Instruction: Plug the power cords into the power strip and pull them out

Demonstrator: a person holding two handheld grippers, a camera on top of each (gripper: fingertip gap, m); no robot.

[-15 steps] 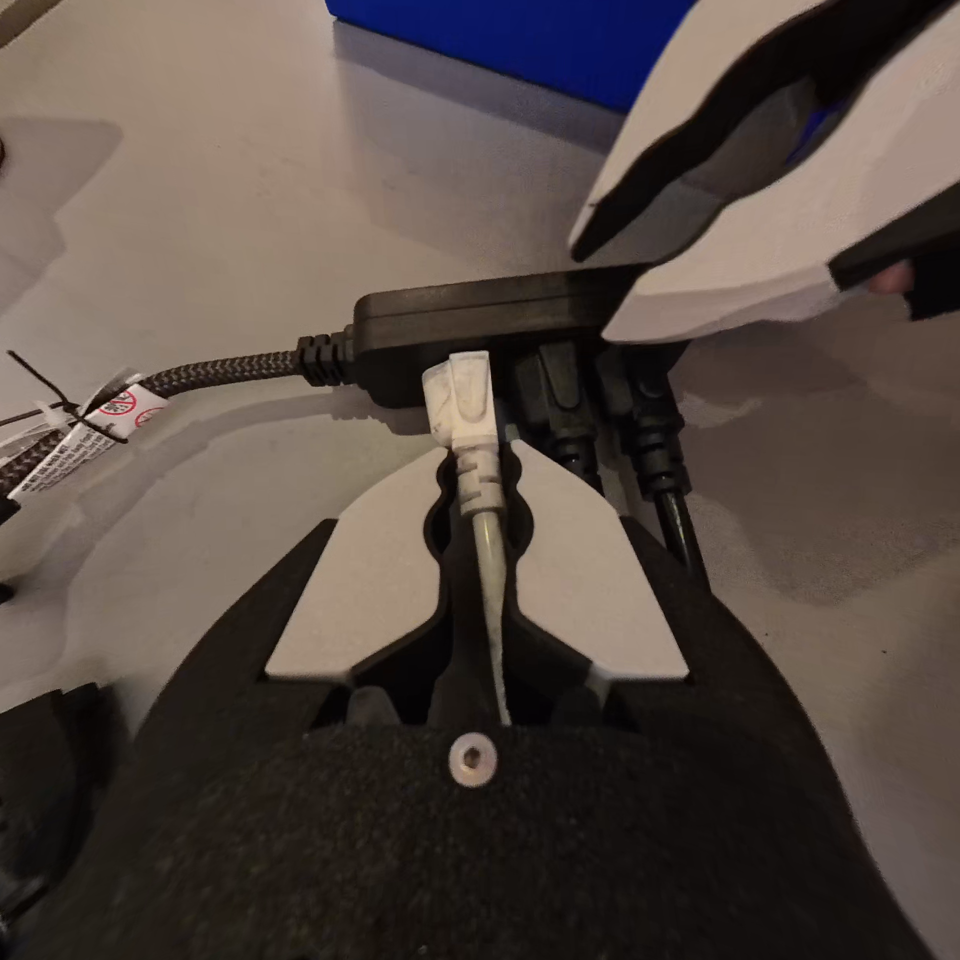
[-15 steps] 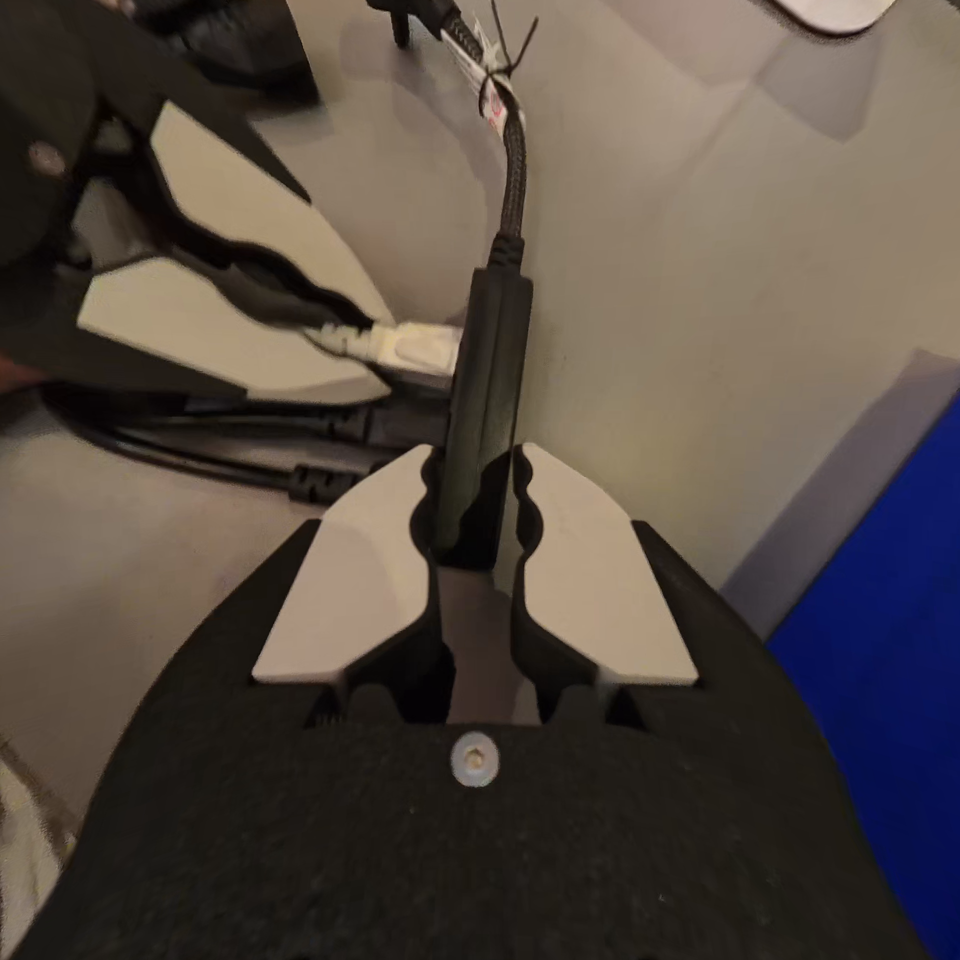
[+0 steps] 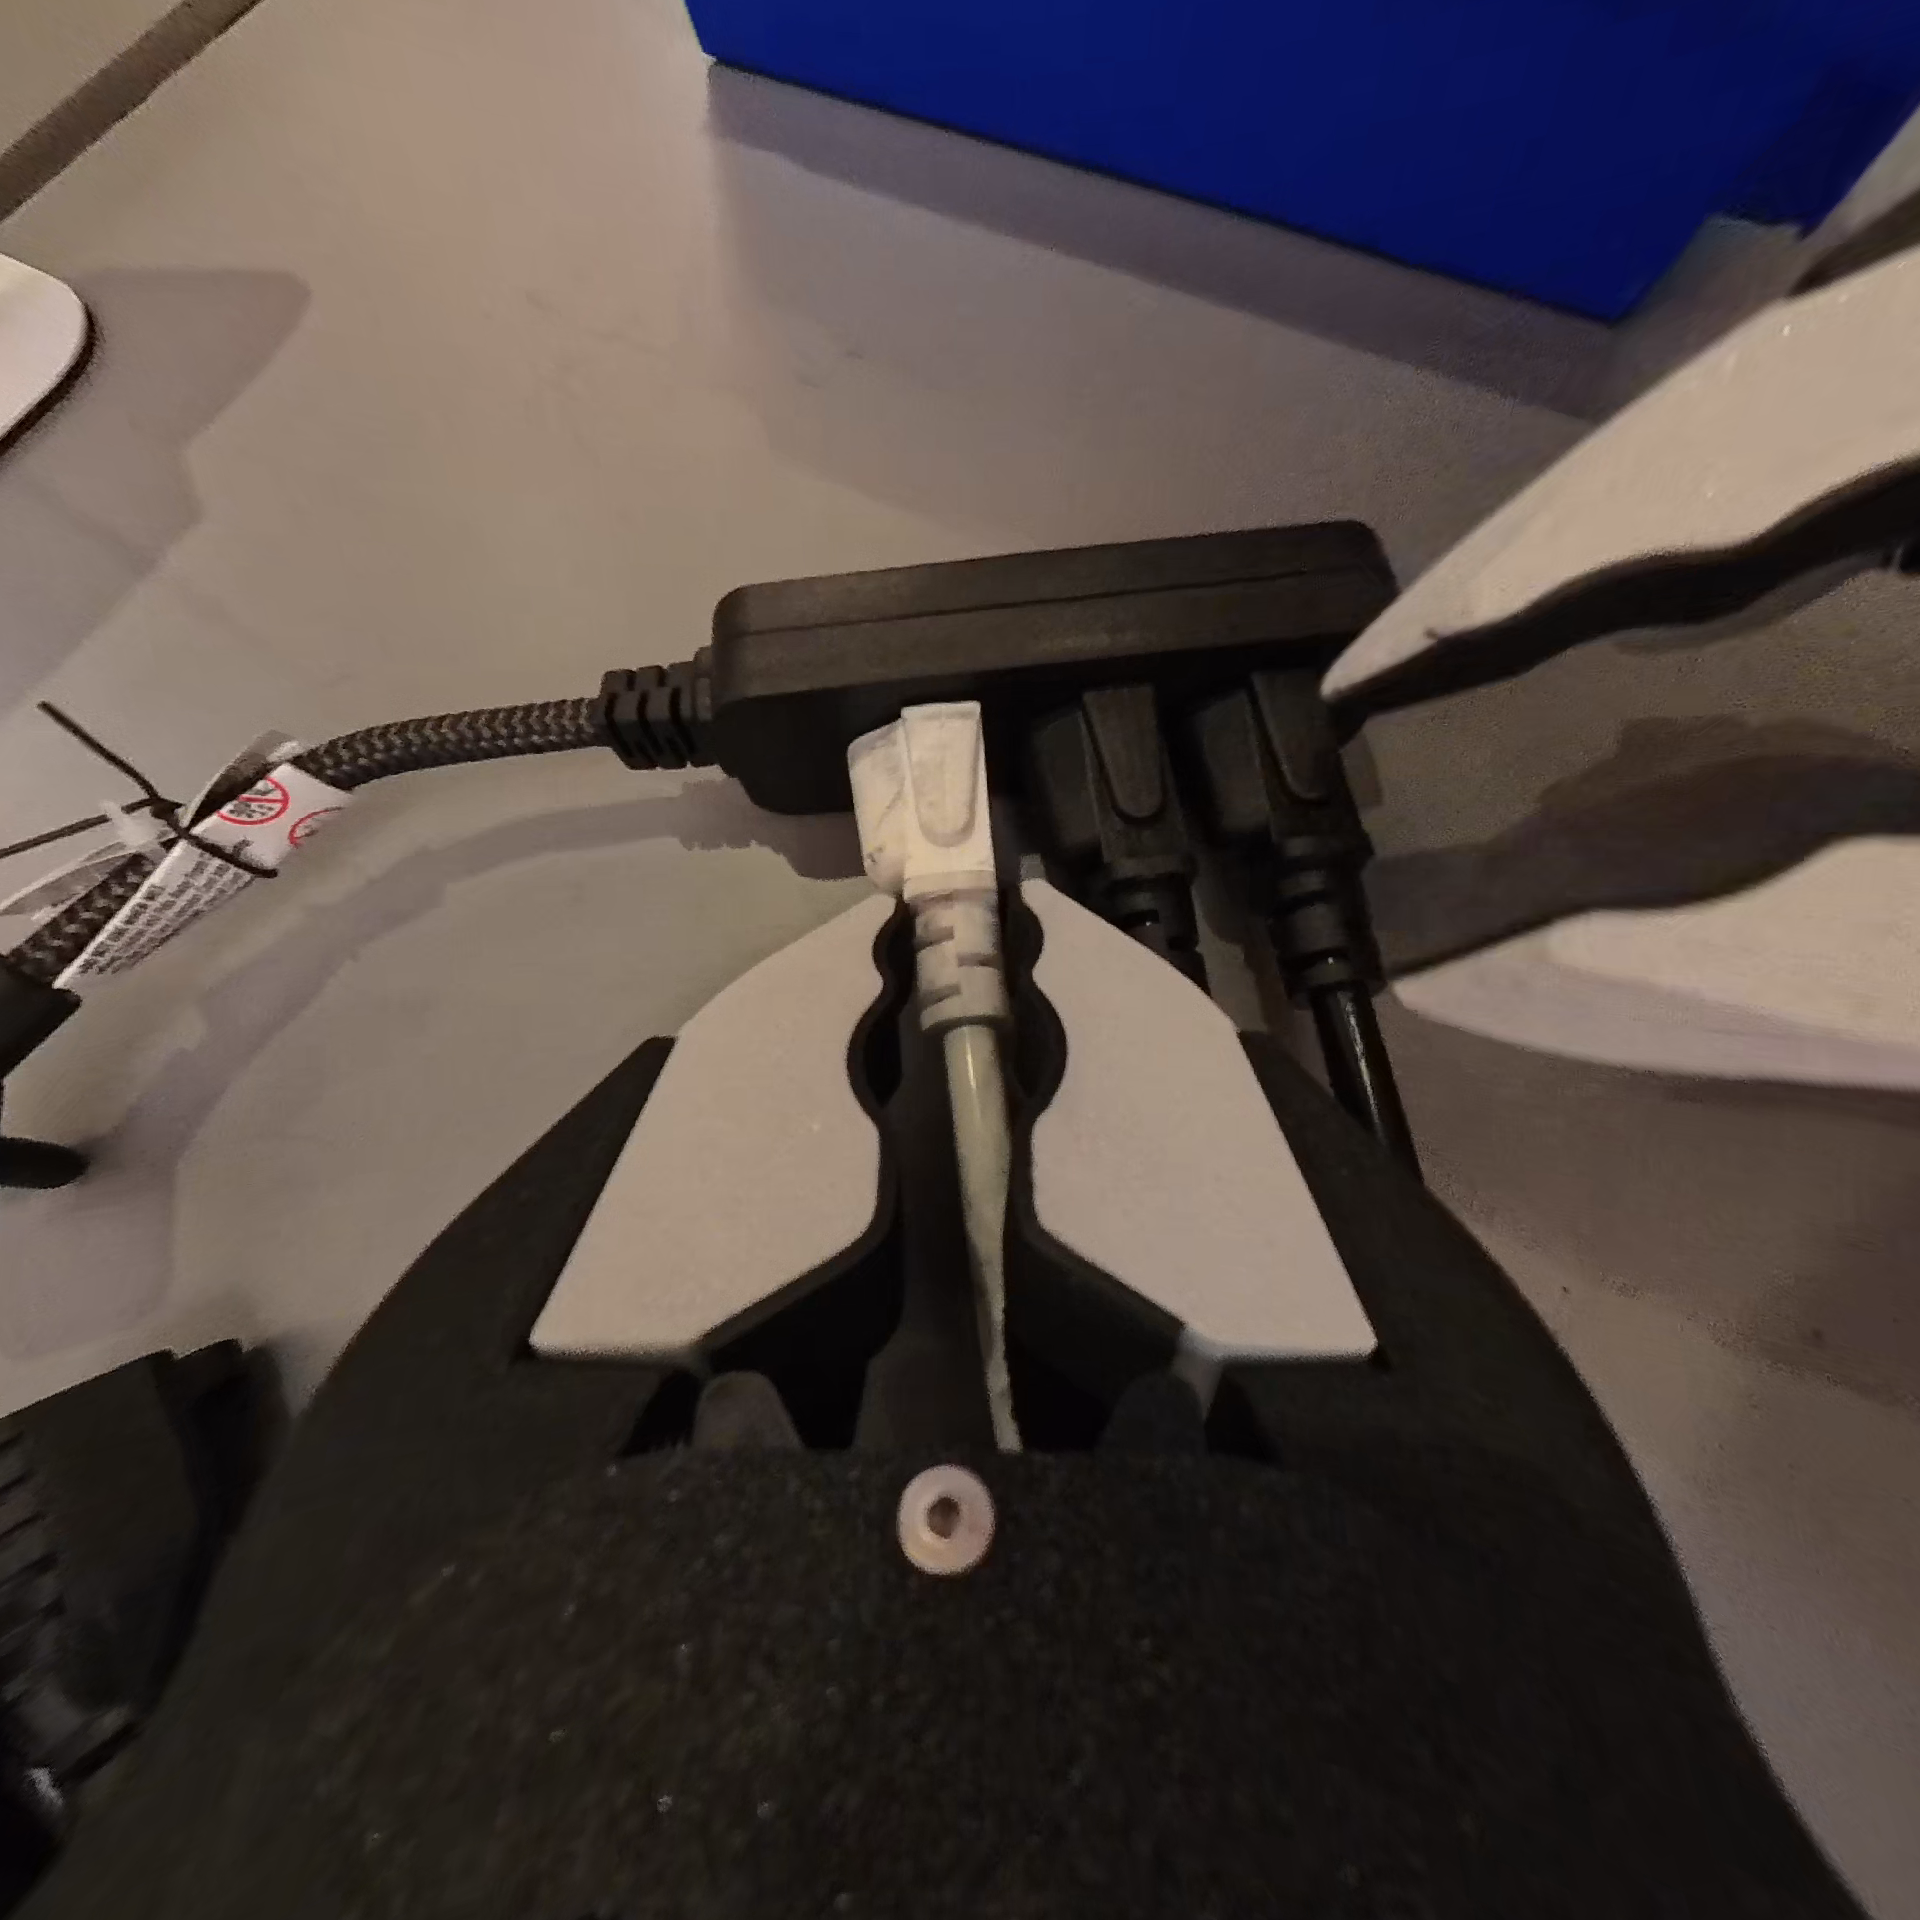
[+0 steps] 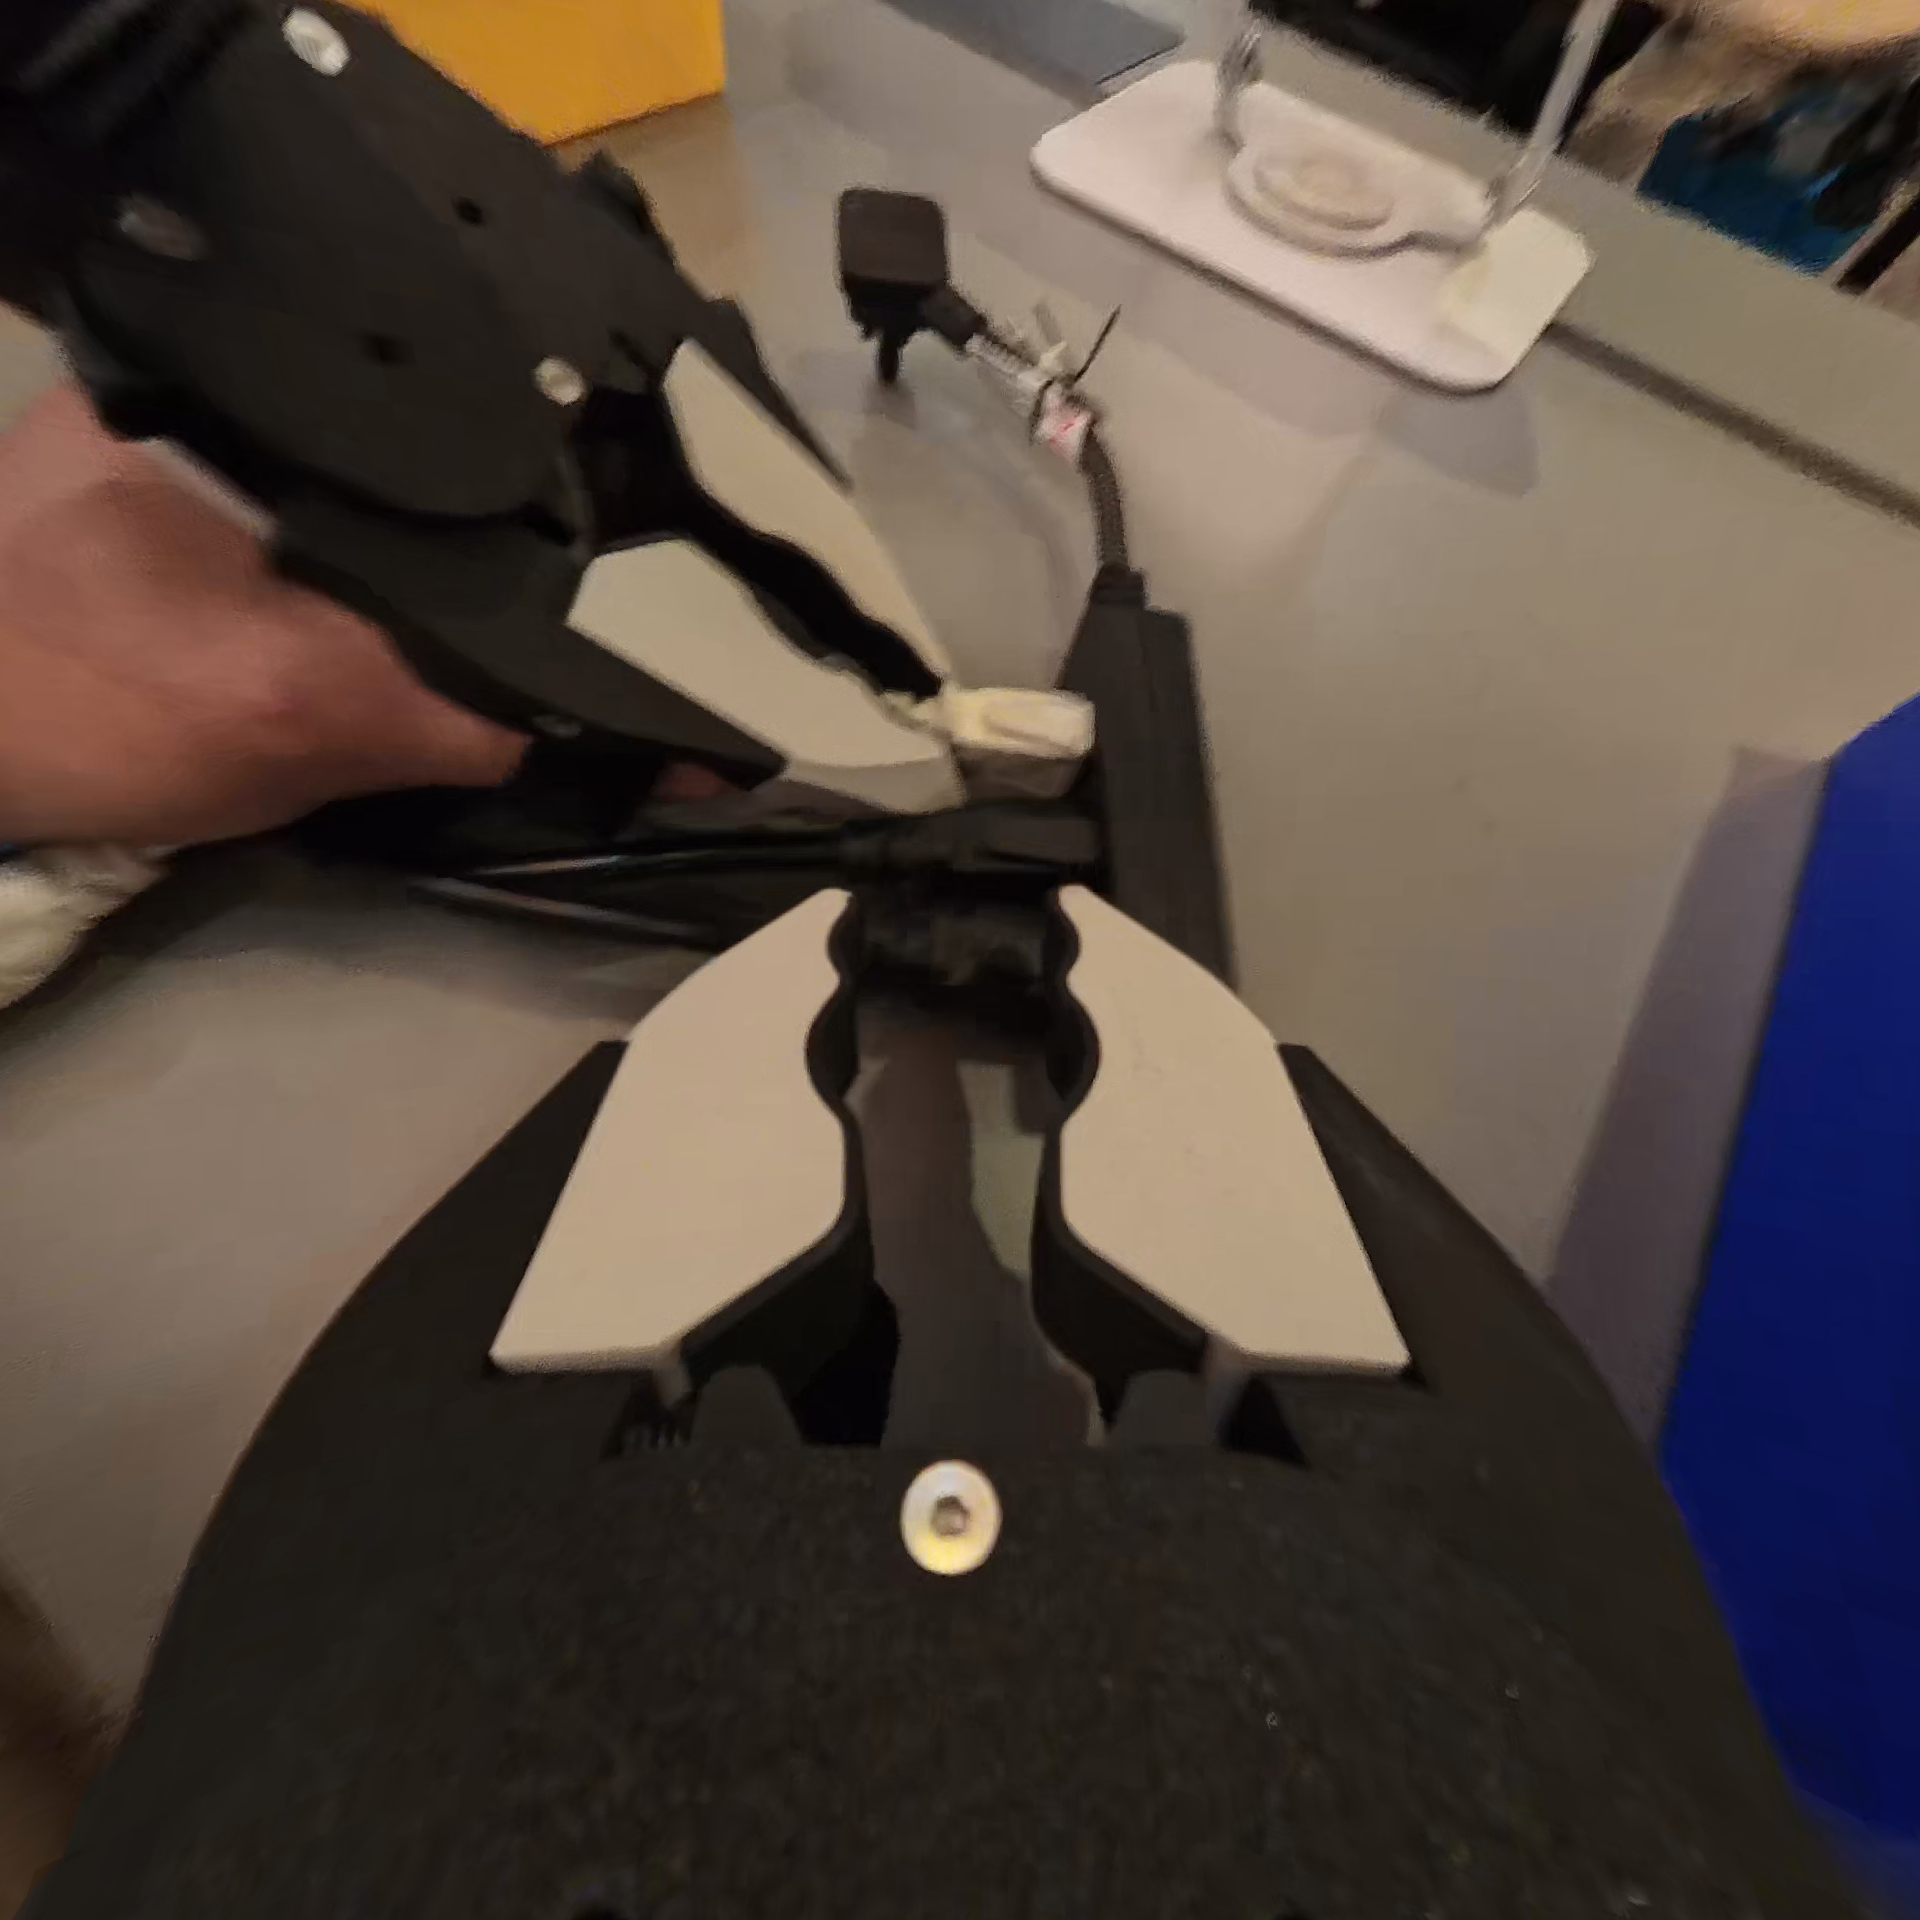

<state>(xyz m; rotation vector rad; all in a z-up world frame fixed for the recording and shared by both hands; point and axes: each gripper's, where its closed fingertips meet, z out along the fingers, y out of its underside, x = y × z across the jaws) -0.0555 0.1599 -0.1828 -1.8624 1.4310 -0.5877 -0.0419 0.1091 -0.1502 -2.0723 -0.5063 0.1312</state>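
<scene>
Reaching in low toward the black power strip (image 3: 1049, 623) on the grey table (image 3: 468, 416), the left gripper (image 3: 961, 956) pinches the white cord (image 3: 977, 1122) just behind its white plug (image 3: 930, 800) (seated beside two black plugs (image 3: 1195, 790)); the right gripper (image 4: 951, 935), fingers spread, straddles the strip's near end.

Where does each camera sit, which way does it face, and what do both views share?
Left wrist view: on the left gripper, facing the strip side-on; its fingers straddle the white plug's cord.
Right wrist view: on the right gripper, facing along the strip from its end; its own open fingers show, plus a hand holding the left gripper.
Shared: strip, white plug, black plugs, blue box.
</scene>
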